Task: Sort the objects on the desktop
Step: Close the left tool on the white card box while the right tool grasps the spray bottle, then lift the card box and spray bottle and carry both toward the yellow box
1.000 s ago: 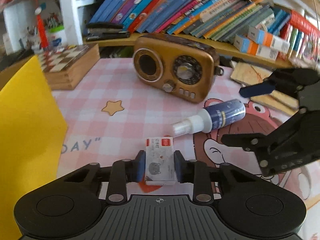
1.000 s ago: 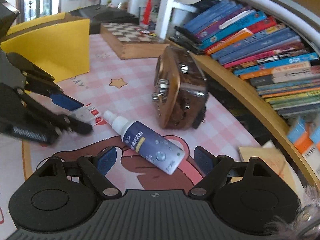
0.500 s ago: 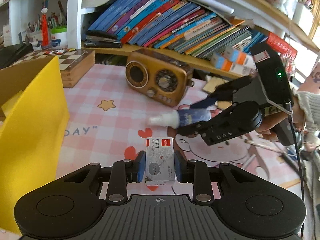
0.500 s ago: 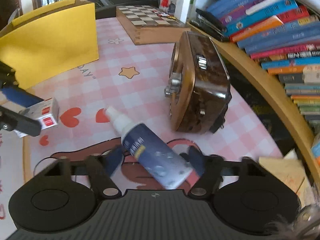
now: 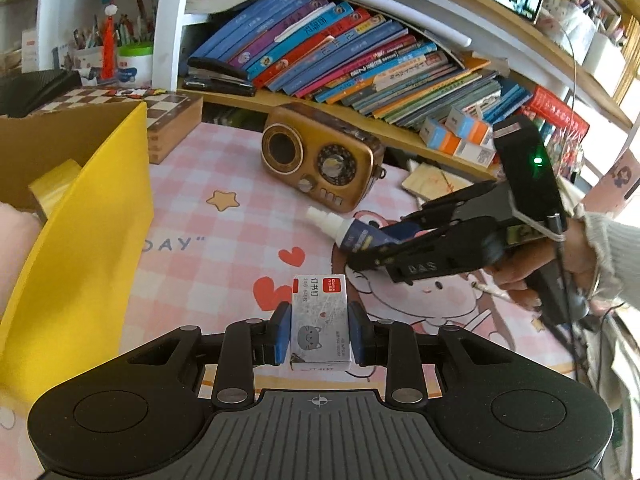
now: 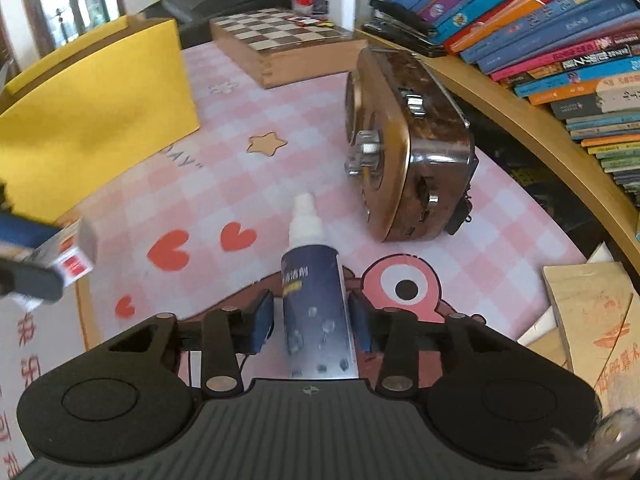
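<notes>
A small grey staple box with a red label sits between the blue pads of my left gripper, which is shut on it and holds it above the pink checked mat. The same box shows at the left edge of the right wrist view. A dark blue spray bottle with a white nozzle lies on the mat, nozzle pointing away. My right gripper straddles its body; the jaws are closing and the pads meet its sides. In the left wrist view the bottle pokes out of the right gripper.
A yellow box stands open at the left. A brown retro radio sits behind the bottle, a wooden chessboard case further back. Shelves of books line the far side. A person's hand holds the right gripper.
The right jaws have closed in from wide open onto the bottle, which turned to lie along the gripper. My left gripper has lifted and drawn back with the staple box.
</notes>
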Motion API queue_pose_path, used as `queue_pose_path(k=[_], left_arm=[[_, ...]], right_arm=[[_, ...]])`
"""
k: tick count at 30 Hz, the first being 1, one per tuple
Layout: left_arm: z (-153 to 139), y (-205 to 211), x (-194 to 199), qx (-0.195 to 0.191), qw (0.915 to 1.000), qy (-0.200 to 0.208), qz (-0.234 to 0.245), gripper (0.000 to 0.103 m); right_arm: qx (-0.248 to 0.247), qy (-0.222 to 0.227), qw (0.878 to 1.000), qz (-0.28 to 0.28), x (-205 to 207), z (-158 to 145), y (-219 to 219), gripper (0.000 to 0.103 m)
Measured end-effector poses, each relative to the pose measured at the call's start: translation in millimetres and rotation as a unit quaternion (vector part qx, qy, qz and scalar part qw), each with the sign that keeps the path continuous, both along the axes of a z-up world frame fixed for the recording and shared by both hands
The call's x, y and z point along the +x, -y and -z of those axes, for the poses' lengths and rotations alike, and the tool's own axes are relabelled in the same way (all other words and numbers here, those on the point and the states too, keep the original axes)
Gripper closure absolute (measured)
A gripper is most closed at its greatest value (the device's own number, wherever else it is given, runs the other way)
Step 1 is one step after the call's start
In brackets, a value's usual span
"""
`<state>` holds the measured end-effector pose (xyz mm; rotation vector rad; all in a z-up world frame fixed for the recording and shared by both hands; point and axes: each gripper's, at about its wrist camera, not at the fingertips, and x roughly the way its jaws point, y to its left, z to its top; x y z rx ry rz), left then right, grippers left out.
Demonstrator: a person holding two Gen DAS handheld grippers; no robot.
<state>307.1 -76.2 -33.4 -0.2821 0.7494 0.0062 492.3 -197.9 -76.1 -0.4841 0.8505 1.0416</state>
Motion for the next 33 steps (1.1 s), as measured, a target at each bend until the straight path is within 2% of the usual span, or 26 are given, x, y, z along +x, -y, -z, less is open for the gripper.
queue_pose_path(k=[5, 9, 11, 17, 22, 28, 33], left_arm=[[-5.7, 0.6, -8.9, -0.009, 0.9999, 0.011, -0.002, 0.074], [-6.9, 1.4, -16.8, -0.014, 0.9998, 0.015, 0.0, 0.074], [-6.4, 2.4, -21.2, -0.012, 0.9998, 0.016, 0.002, 0.074], [-10.6, 5.7, -38.5, -0.021, 0.9995, 0.02, 0.013, 0.074], [-17.0, 5.7, -56.1, -0.034, 0.9987, 0.03, 0.022, 0.074], [-22.9, 3.0, -78.8, -0.053, 0.9971, 0.042, 0.033, 0.074], [-25.6, -3.9, -100.5, -0.062, 0.9956, 0.049, 0.05, 0.074]], right_arm=[[-0.007, -0.006, 1.0, 0.021, -19.3, -3.8, 8.4, 0.073], [0.044, -0.041, 0.996, 0.069, -39.4, -12.1, 31.6, 0.073], [0.068, -0.044, 0.993, 0.09, -52.0, -18.9, 42.5, 0.073], [0.098, -0.018, 0.984, 0.148, -94.9, -44.9, 59.5, 0.073], [0.092, 0.016, 0.978, 0.189, -132.1, -56.9, 69.1, 0.073], [0.103, 0.01, 0.964, 0.246, -174.6, -63.8, 80.9, 0.073], [0.105, 0.014, 0.958, 0.267, -212.2, -71.1, 81.6, 0.073]])
